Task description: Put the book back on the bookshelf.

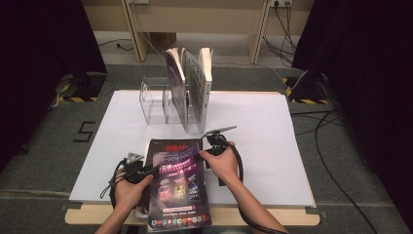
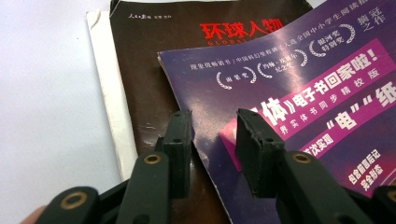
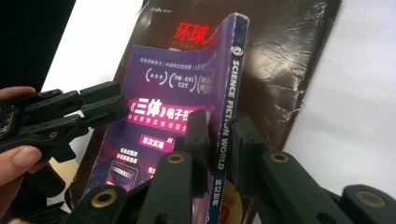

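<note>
From above, a white sheet [image 1: 272, 146] covers the table on grey carpet; three books stand in a clear rack [image 1: 156, 100] beyond both grippers. Left gripper [image 2: 212, 140]: jaws part open, straddling the purple magazine's [image 2: 299, 93] edge, brown magazine [image 2: 154, 56] beneath. Right gripper [image 3: 218, 140]: jaws pinching the purple magazine's spine, lifting it.

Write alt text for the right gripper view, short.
The right gripper has its two black jaws closed on the spine of a purple magazine, lifting that edge off a dark brown magazine lying on the white table. At left, the left gripper meets the purple magazine's opposite edge.
</note>
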The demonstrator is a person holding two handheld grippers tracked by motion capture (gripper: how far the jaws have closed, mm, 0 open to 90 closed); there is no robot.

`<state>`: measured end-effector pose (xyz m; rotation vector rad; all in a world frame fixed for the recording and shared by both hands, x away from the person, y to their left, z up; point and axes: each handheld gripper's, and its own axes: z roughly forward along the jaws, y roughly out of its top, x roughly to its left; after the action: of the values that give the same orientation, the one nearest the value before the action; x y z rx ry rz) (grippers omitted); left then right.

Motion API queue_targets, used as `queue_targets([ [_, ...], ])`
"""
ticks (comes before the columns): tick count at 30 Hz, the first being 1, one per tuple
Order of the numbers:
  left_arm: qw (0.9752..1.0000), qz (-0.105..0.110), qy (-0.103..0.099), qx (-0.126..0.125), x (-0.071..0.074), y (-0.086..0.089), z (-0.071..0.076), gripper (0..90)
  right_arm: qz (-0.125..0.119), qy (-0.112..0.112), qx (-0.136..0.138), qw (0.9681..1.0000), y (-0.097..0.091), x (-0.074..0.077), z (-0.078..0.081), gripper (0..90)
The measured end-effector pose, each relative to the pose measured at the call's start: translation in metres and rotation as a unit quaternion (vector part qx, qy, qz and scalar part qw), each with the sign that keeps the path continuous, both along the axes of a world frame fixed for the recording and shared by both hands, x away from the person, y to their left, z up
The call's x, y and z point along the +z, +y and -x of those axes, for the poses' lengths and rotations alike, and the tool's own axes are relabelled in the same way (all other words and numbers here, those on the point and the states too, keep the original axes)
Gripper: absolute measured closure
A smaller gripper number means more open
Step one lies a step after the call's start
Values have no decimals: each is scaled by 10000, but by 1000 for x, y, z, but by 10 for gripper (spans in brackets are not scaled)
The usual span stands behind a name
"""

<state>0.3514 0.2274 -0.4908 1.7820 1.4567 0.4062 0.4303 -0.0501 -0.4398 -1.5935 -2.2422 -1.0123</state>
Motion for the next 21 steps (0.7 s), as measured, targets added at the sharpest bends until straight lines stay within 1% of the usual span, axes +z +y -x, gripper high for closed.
queue_targets([
  [6,10000,-22,-12,-1,0,0,0,656,-34,-37,15,10000,-1,-1,1,825],
  [9,10000,-13,-13,-4,0,0,1,656,-60,-5,-4,10000,0,1,2,833],
  [13,10000,-2,4,-20,0,1,1,655,-123,-76,-11,9999,1,3,4,844],
  [14,10000,8,4,-14,0,2,1,654,-150,-140,-9,9998,1,4,5,846],
  [19,10000,34,-19,12,0,3,1,647,-230,-311,-26,9992,3,10,8,849],
  [21,10000,60,-30,23,1,4,1,642,-253,-328,-36,9991,3,12,8,850],
])
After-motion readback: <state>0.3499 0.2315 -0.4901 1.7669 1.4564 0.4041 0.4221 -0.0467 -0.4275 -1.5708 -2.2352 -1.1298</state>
